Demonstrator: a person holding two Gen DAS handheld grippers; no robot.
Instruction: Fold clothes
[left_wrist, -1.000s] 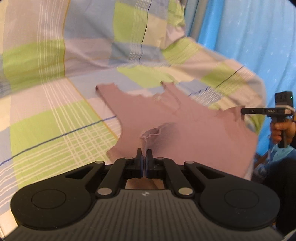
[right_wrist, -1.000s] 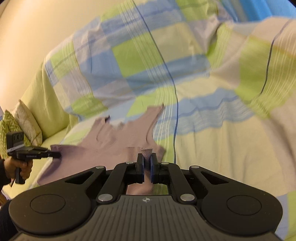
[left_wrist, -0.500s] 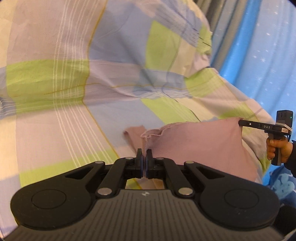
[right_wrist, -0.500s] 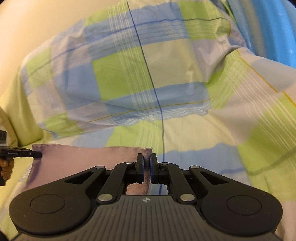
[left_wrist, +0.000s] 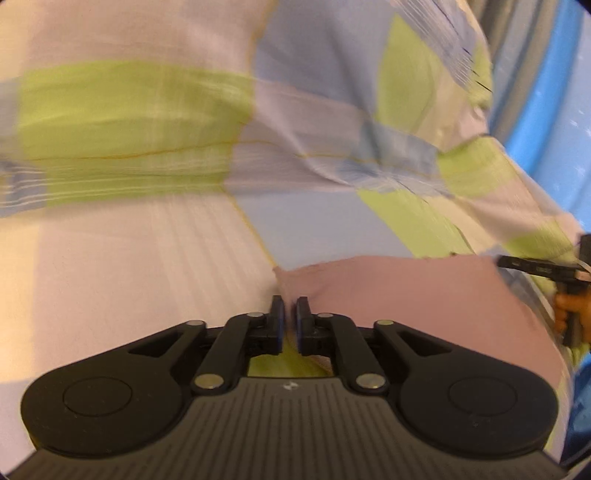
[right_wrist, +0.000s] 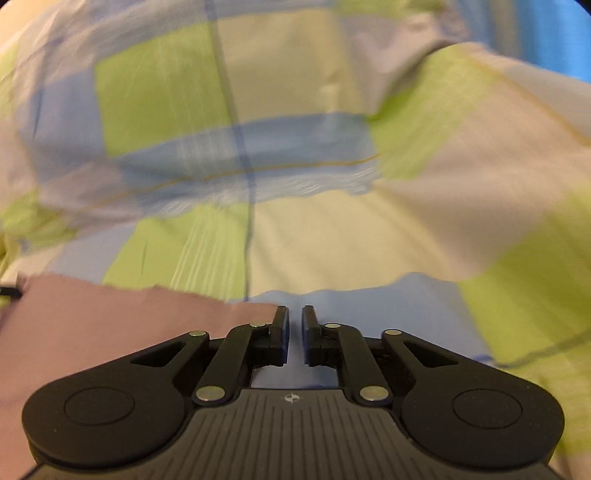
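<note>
The mauve garment (left_wrist: 406, 295) lies folded over on the checked sheet, its doubled edge running right from my left gripper (left_wrist: 290, 301). That gripper is open by a narrow gap, with the garment's near corner just ahead of its fingertips and no cloth between them. In the right wrist view the same garment (right_wrist: 110, 325) fills the lower left, ending beside the left finger of my right gripper (right_wrist: 294, 310). This gripper is also open a little, with blue sheet showing in the gap. Both views are blurred by motion.
A green, blue and cream checked sheet (left_wrist: 147, 258) covers the bed and rises in folds behind (right_wrist: 332, 229). A blue curtain (left_wrist: 554, 92) hangs at the far right. A hand (left_wrist: 569, 306) holds the other gripper at the right edge.
Both grippers carried the garment's edge forward and down onto the sheet, folding it over. Both then parted their fingers and let the cloth go.
</note>
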